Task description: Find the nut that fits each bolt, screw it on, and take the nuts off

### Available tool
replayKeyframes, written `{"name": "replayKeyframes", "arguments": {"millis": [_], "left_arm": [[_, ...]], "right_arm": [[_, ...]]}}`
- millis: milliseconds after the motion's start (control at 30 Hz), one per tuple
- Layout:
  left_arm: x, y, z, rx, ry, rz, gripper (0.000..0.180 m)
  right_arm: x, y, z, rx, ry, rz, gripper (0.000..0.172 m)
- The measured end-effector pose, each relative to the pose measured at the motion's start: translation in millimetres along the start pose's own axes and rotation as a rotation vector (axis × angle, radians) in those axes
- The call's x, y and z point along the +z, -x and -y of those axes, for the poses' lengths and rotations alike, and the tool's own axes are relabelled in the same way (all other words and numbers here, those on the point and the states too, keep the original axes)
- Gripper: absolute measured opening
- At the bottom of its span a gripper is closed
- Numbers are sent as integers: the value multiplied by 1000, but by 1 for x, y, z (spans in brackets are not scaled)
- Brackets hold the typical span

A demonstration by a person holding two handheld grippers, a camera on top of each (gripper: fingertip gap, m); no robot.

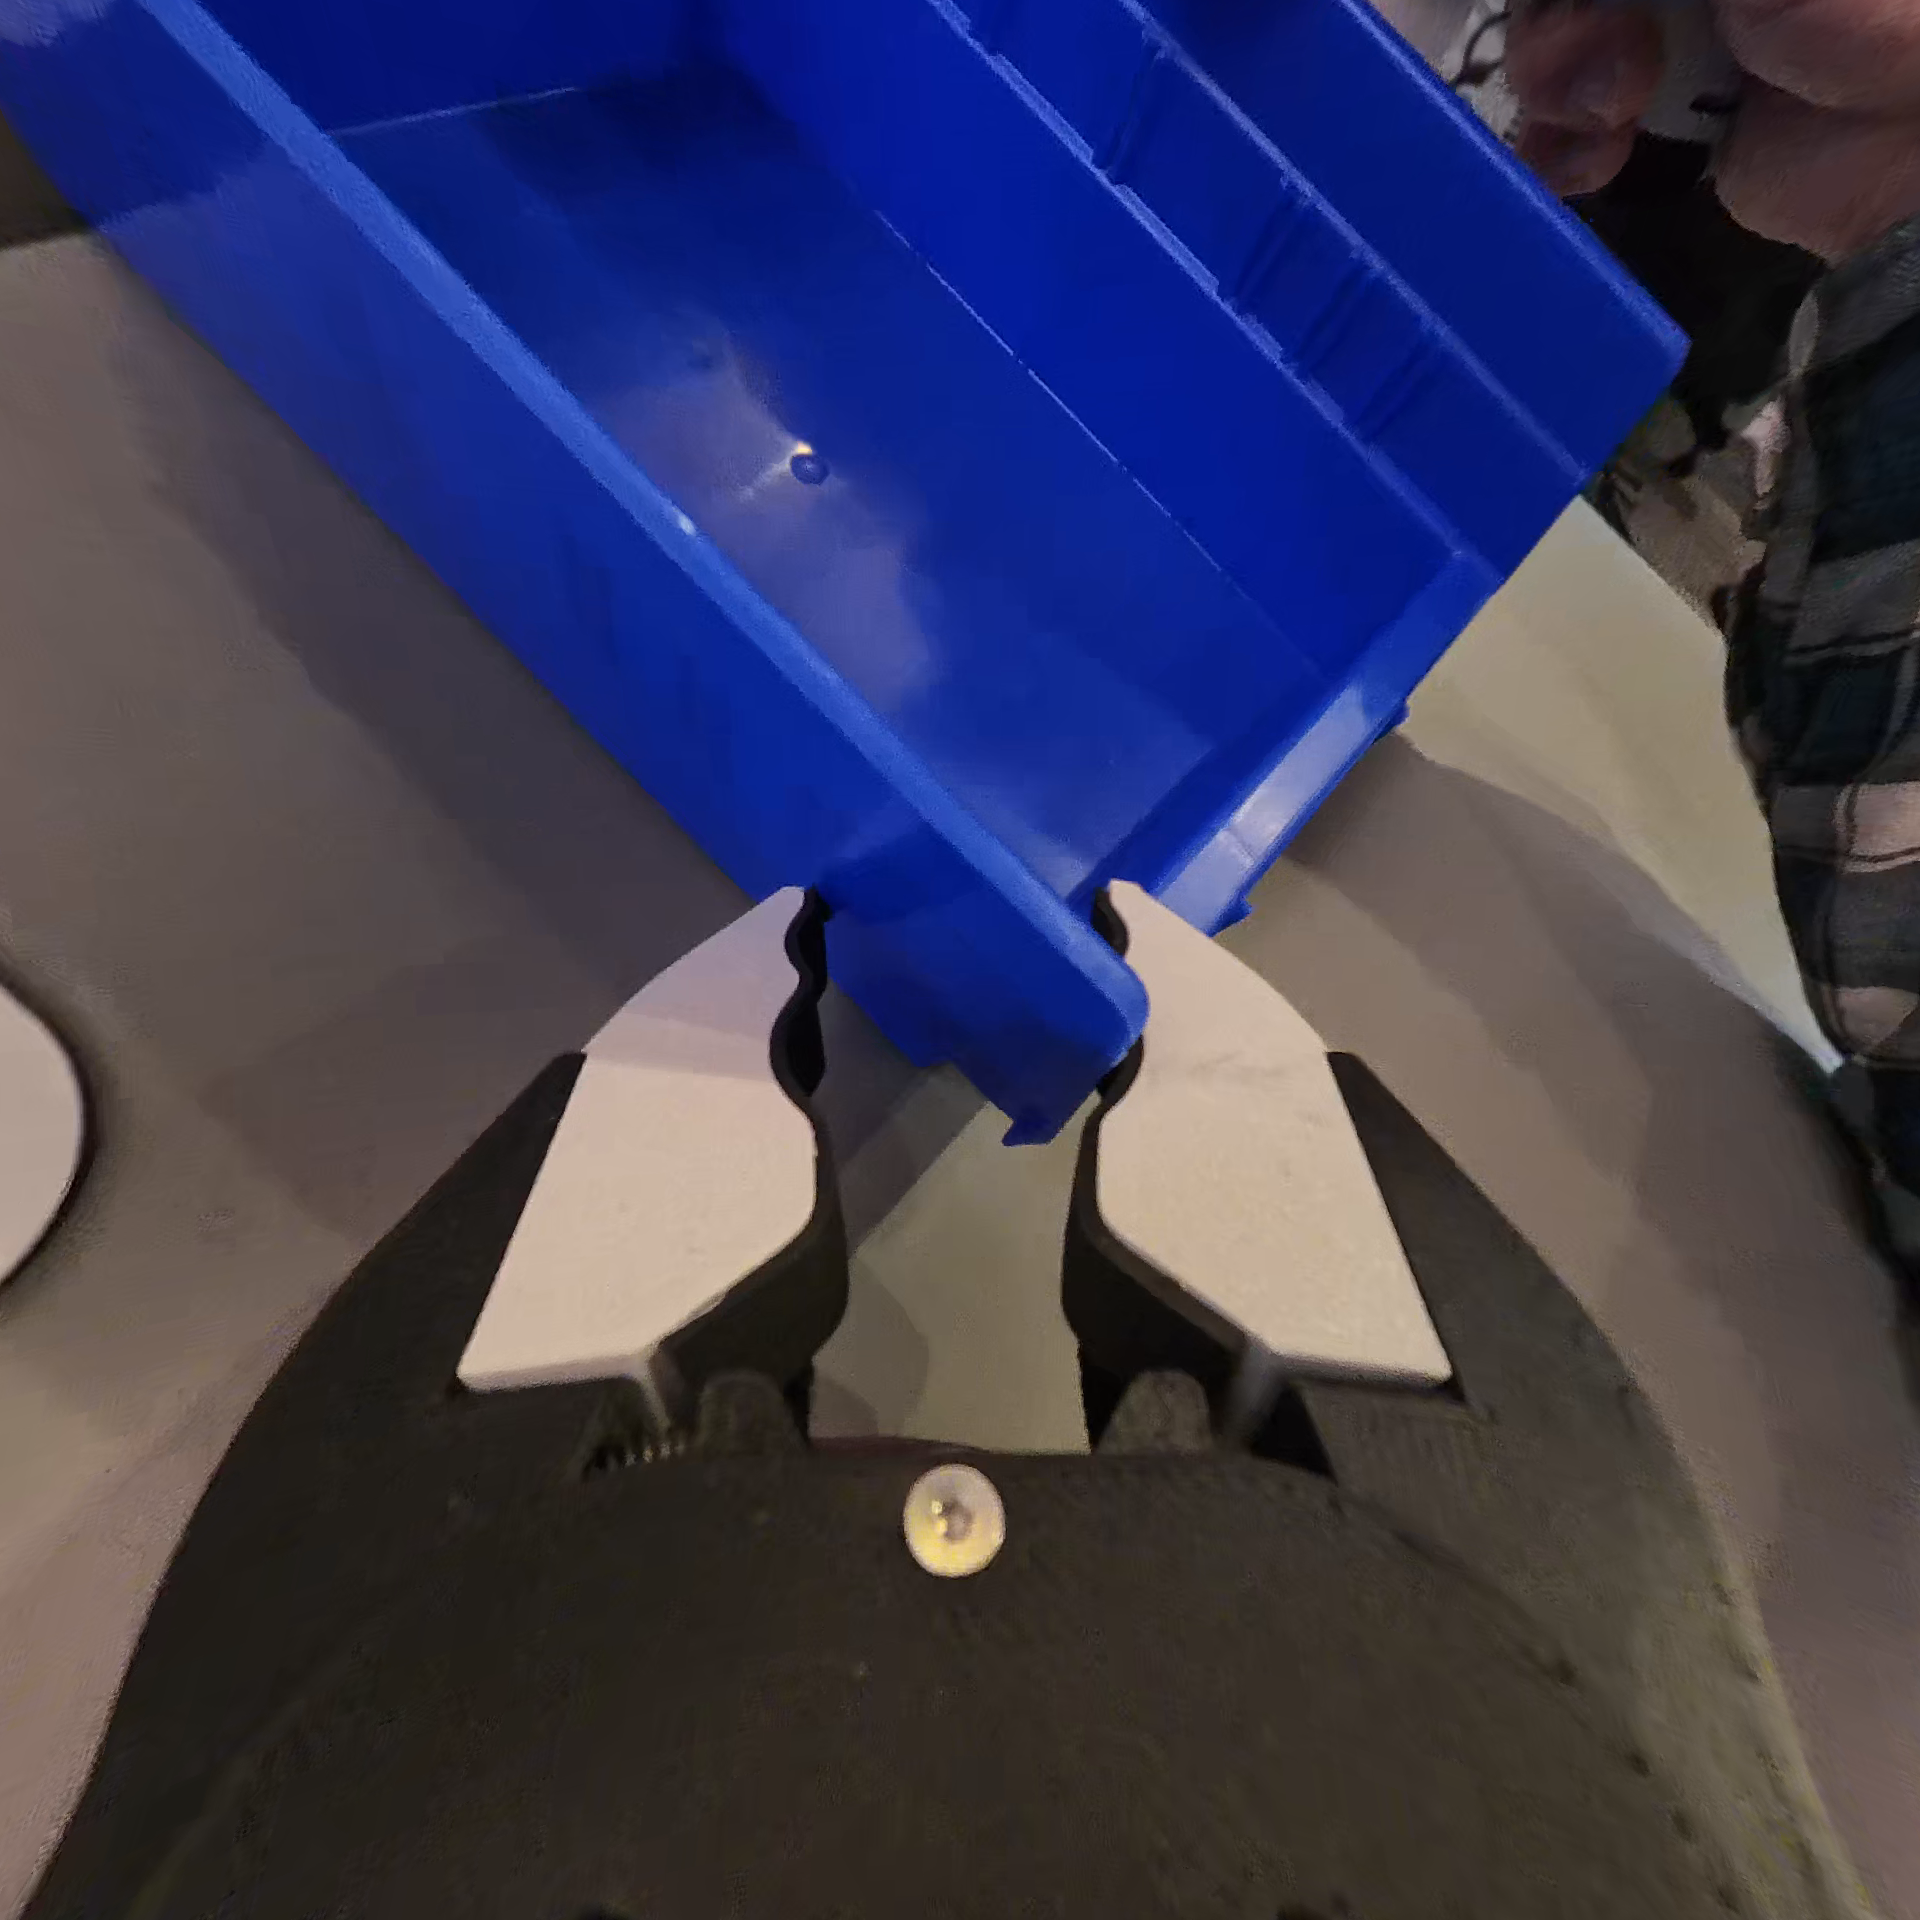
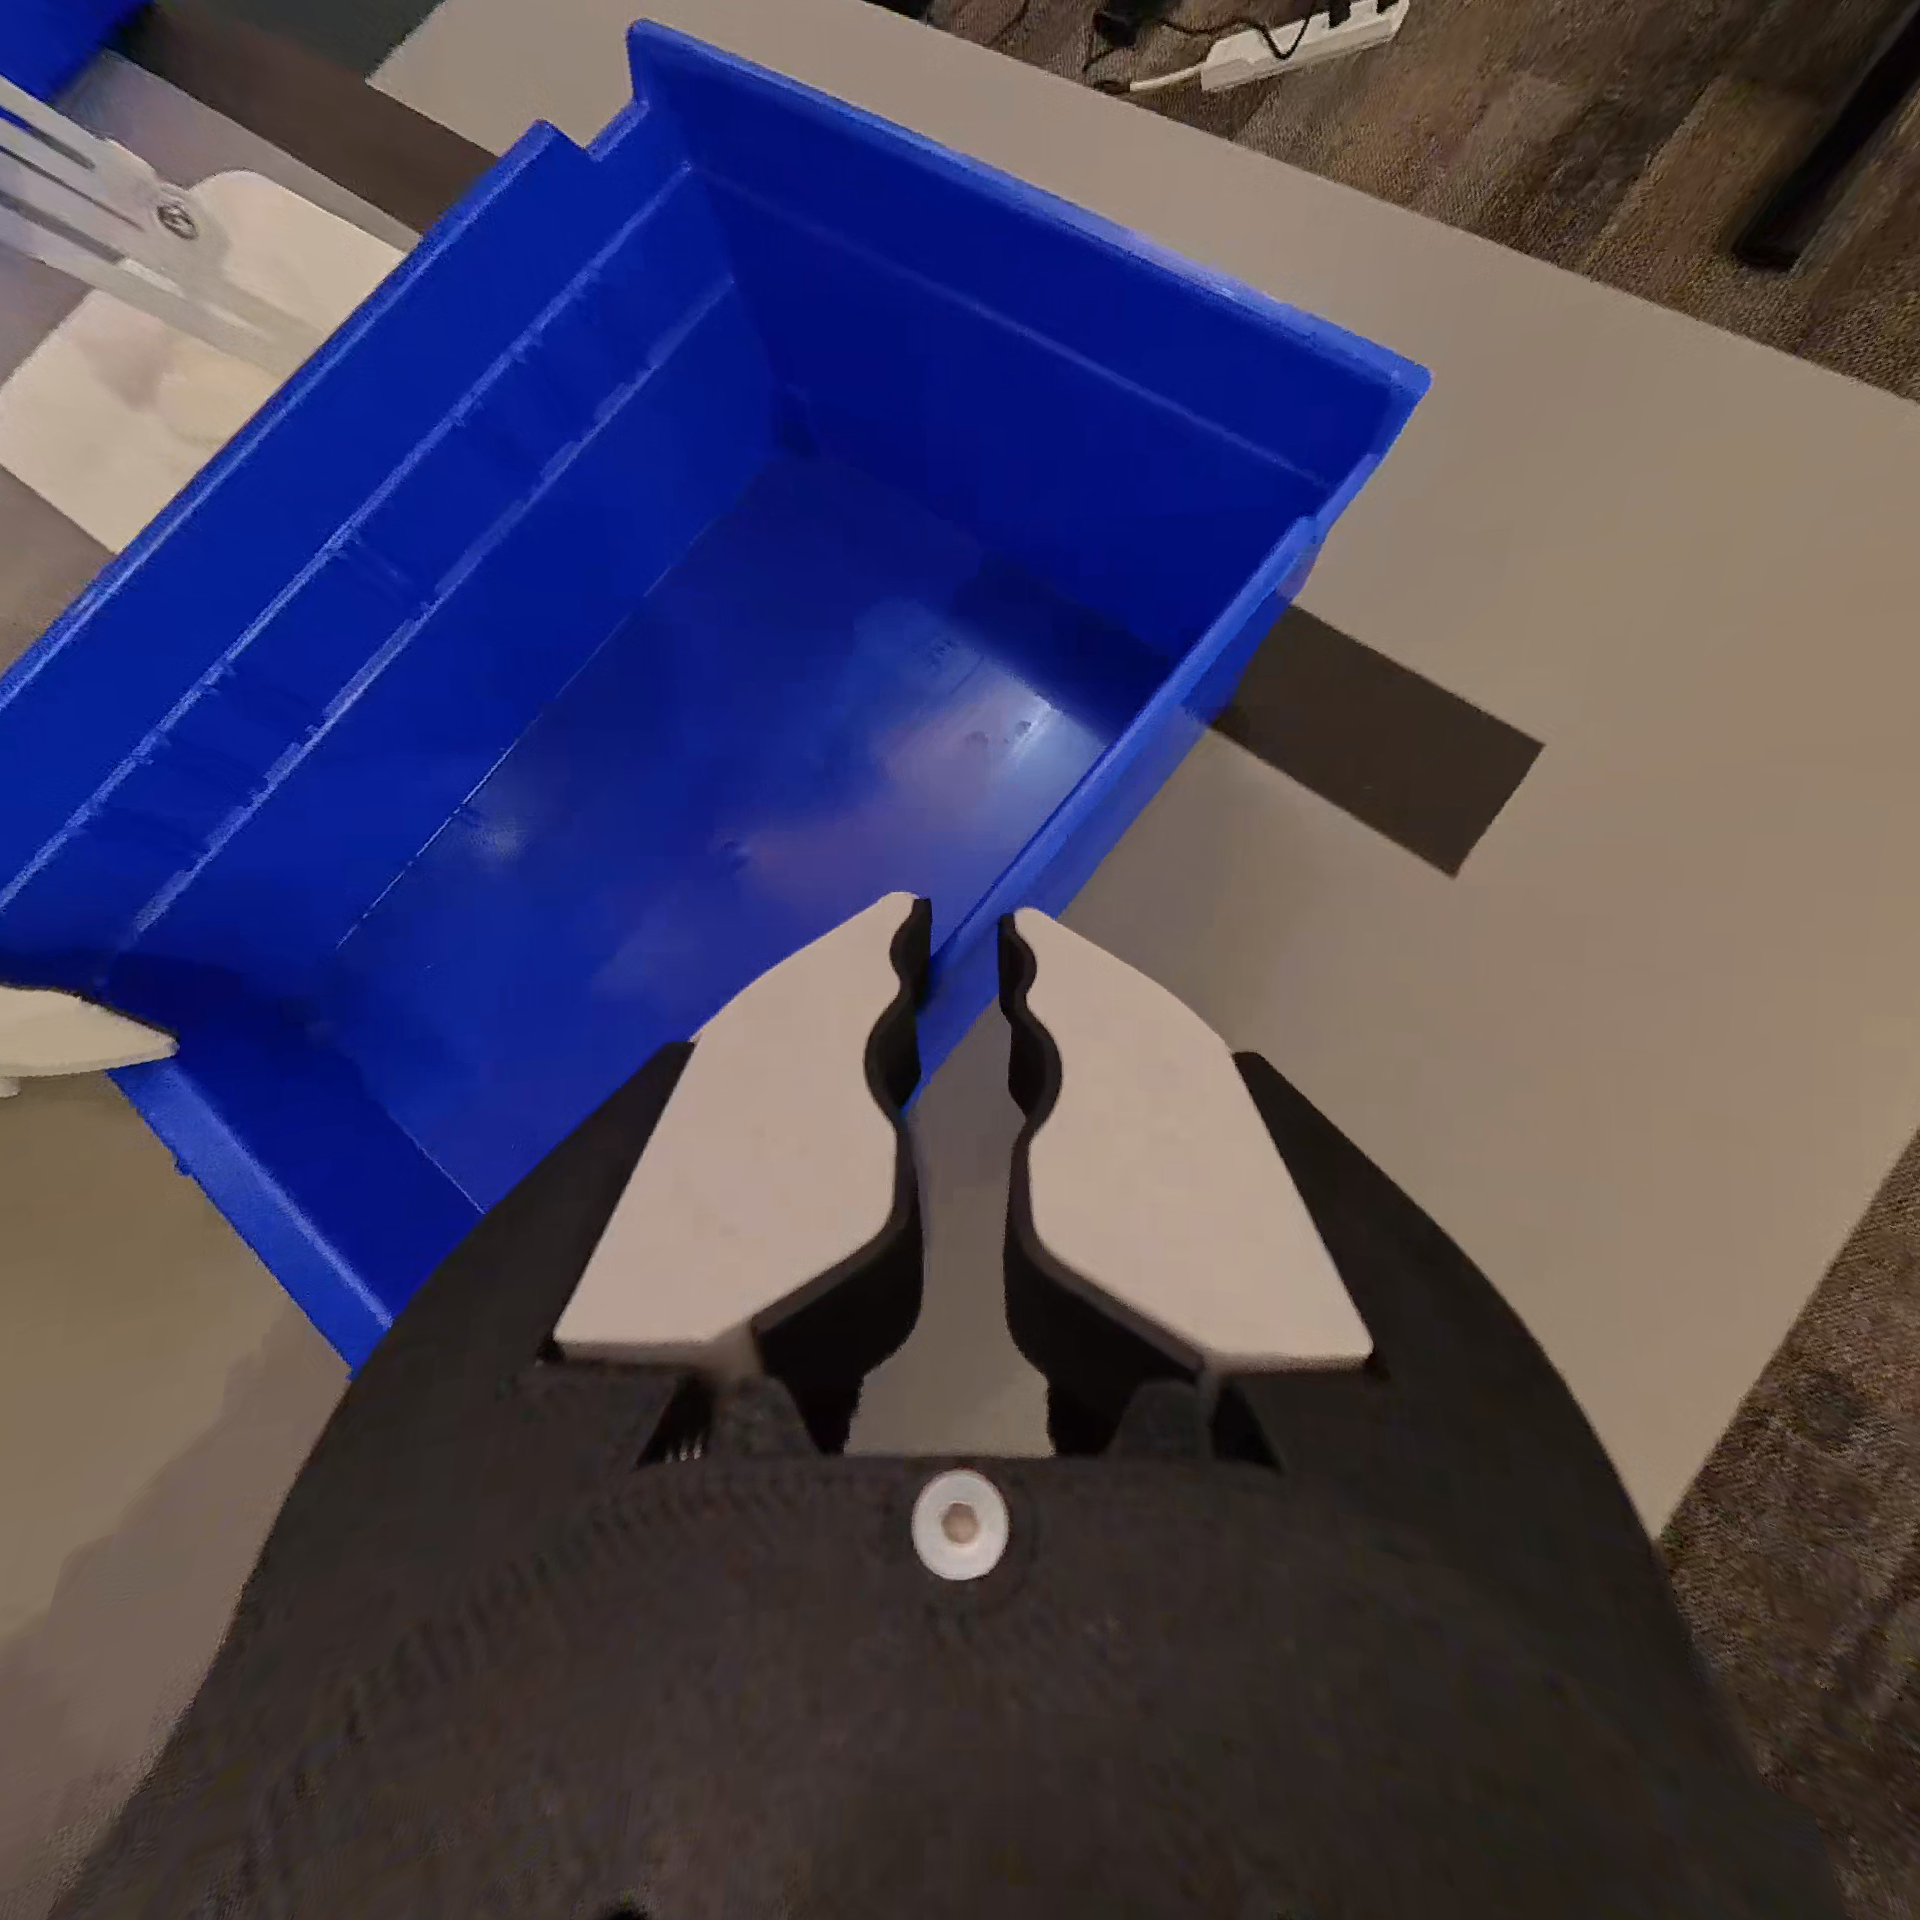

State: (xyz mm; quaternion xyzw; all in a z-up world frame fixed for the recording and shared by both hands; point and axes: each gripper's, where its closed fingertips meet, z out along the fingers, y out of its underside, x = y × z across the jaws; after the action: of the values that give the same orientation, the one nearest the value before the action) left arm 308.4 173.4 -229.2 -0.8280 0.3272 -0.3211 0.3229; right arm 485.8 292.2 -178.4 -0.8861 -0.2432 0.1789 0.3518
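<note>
Between the left gripper's (image 1: 961, 987) spread fingers sits a corner of the blue bin (image 1: 831, 436); right pad touches the rim, left pad contact unclear, so grip can't be told. Right gripper (image 2: 961, 997) straddles the bin's side wall (image 2: 1101, 769), jaws narrow, left pad on it, right pad apart. Bin tilted over grey table (image 2: 1558, 1039); black tape strip (image 2: 1382, 738) beside it. Person's plaid sleeve (image 1: 1839, 727) at right.

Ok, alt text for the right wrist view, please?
An empty blue plastic bin sits on a grey table, partly covering a strip of black tape. The right gripper straddles its near wall, jaws narrowly apart.
</note>
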Motion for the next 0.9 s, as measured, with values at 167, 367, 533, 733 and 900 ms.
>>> {"name": "replayKeyframes", "arguments": {"millis": [167,367,533,733,900], "left_arm": [[16,6,15,-18,-25,6,51],[17,6,18,-36,-35,-49,56],[-15,9,6,-28,-56,-100,60],[-90,34,-15,133,-213,-32,52],[-144,83,-49,228,-206,188,39]], "right_arm": [[10,-21,15,-32,-6,-11,11],[7,-32,20,-12,-23,-58,31],[-41,-18,45,-103,-204,-281,49],[-73,118,70,-457,-287,-280,43],[-37,263,66,-666,-332,-45,37]]}}
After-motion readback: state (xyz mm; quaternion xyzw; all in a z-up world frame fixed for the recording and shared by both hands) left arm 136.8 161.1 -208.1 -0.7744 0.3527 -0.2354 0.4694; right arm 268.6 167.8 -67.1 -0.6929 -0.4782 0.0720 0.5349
